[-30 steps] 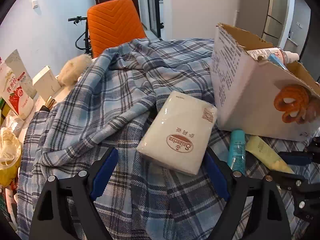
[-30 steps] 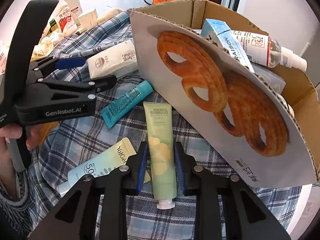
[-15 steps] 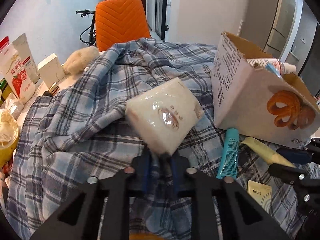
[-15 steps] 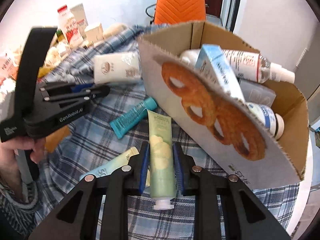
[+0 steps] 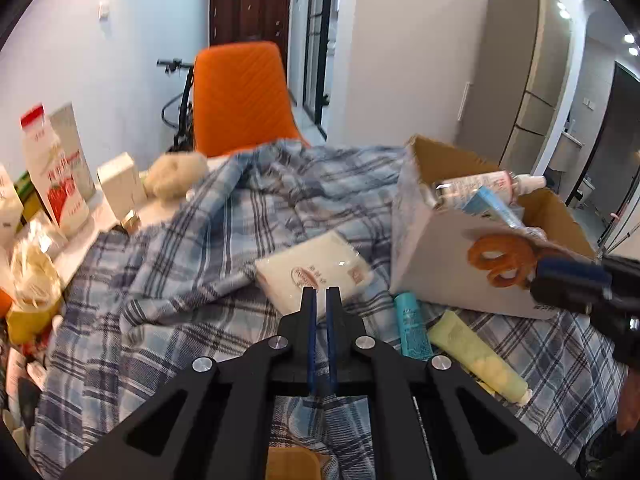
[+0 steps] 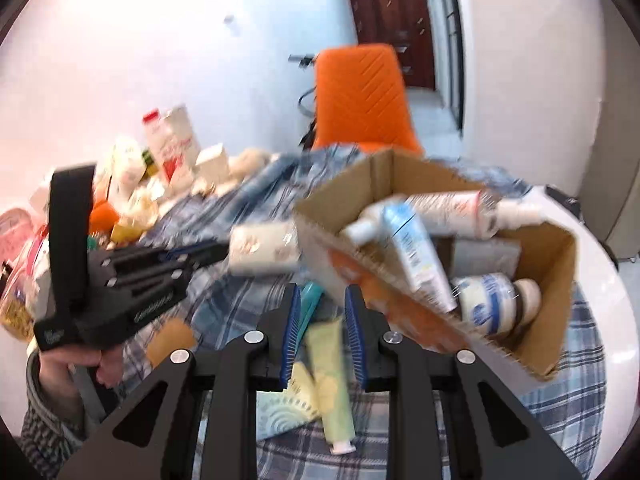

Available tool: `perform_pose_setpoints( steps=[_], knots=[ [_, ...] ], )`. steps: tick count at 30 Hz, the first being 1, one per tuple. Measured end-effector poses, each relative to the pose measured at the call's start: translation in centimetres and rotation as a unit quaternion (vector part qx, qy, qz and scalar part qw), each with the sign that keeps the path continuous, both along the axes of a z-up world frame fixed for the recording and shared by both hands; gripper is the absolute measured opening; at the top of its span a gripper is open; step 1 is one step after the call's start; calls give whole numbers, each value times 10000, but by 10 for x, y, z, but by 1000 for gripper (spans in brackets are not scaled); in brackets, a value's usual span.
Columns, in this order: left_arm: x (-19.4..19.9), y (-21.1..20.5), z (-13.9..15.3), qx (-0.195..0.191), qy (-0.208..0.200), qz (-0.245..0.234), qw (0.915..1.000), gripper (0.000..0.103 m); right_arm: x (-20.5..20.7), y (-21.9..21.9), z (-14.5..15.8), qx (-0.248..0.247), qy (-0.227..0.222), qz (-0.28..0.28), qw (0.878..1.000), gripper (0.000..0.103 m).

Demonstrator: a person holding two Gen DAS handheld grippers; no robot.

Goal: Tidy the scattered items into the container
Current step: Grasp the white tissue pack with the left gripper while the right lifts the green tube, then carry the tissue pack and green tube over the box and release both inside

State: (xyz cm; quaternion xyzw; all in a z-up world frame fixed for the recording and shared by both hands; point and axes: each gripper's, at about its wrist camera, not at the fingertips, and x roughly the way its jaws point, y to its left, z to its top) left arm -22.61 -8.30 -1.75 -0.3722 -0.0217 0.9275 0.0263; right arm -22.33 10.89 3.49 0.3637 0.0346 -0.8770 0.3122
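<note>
My left gripper [image 5: 320,291] has its jaws drawn together to a thin slit. The tips sit at the near edge of the white plastic-wrapped tissue pack [image 5: 316,264]. They may have nipped a fold of the wrapper, but I cannot tell. The pack is on the blue-and-grey plaid cloth [image 5: 180,280], just outside the left wall of the open cardboard box with the pretzel print [image 5: 424,264]. I'd say I stopped there because it is one short move from going over the rim.

My right gripper [image 6: 323,292] keeps only a narrow gap between its blue pads and seems to grip nothing. The pale yellow-green squeeze tube [image 5: 476,354] shows through that gap. In the left view, though, it lies flat on the cloth below and apart from the pads, right by the box's front wall. A teal tube [image 5: 412,330] lies beside it, and a pale blue-and-yellow tube [image 6: 280,412] lies nearer to me. All three are still out.

The box already holds a spray bottle, a light blue carton and a white jar, so the job looks partly done.

The cloth is rumpled over a white round table [image 6: 612,320], and the box stands toward its right edge. Milk cartons [image 5: 56,168] and bags crowd the left edge. Beyond are an orange padded chair [image 5: 240,96], a dark brown door [image 5: 250,12] and tall grey cabinets [image 5: 524,80].
</note>
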Motion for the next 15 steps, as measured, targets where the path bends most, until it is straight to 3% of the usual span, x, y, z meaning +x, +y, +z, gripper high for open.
perform_pose_setpoints(
  steps=[4,9,10,11,12,13,14,15],
  knots=[
    [2,7,5,-229,171,-33,9996,5,-1,10,7,-134,293,-373,9988,22],
    [-27,13,-14,-602,-138,-181,9979,6,-6,17,11,-438,355,-447,9974,22],
    [-33,14,-21,-668,-269,-203,9972,14,-6,18,9,-433,238,-294,9983,22],
    [-39,15,-28,-749,-424,-208,9961,37,-7,17,6,-389,21,-46,9992,22],
    [-43,16,-34,-808,-516,-242,9951,53,-8,13,0,-276,-240,201,9991,22],
    [-45,18,-38,-865,-536,-321,9943,81,-8,9,-7,-98,-440,346,9984,22],
    [-46,20,-40,-941,-474,-403,9936,88,-7,4,-13,135,-571,416,9974,22],
    [-45,22,-40,-1015,-394,-455,9930,88,-6,-2,-20,407,-649,445,9961,23]
  ],
)
